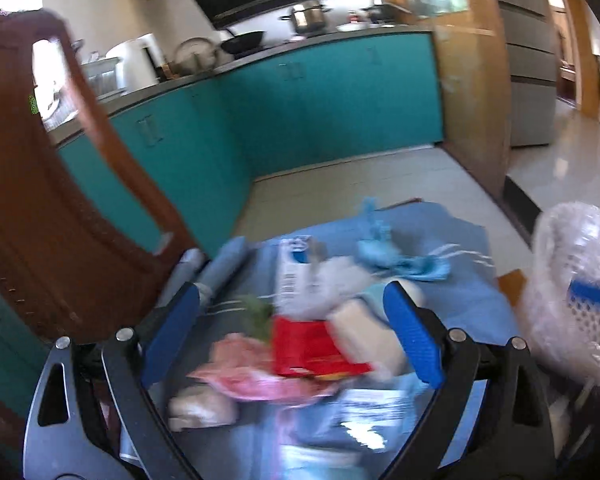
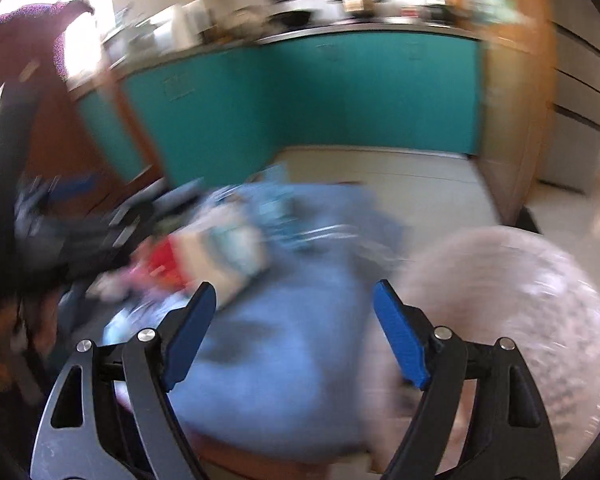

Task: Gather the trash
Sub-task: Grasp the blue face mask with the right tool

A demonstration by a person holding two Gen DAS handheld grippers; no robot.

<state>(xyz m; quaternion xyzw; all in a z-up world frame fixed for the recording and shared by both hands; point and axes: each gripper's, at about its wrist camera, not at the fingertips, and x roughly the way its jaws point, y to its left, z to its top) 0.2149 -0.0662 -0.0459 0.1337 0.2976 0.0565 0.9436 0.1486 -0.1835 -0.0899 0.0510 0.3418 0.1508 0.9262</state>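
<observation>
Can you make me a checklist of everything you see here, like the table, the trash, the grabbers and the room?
Surface: a blue cloth covers the table; a bare wooden corner shows at its right edge.
Job's things: a pile of trash on the cloth, with a red wrapper, pink wrapper, white carton and crumpled light blue scraps. A white mesh bin with a clear liner stands to the right.
Clutter: nothing seen beyond the trash.
Grippers: left gripper open over the pile, holding nothing; right gripper open over bare cloth, holding nothing.
Cables: nothing seen.
Surroundings: teal kitchen cabinets, a wok and pots on the counter, pale tiled floor. The right view is blurred.
</observation>
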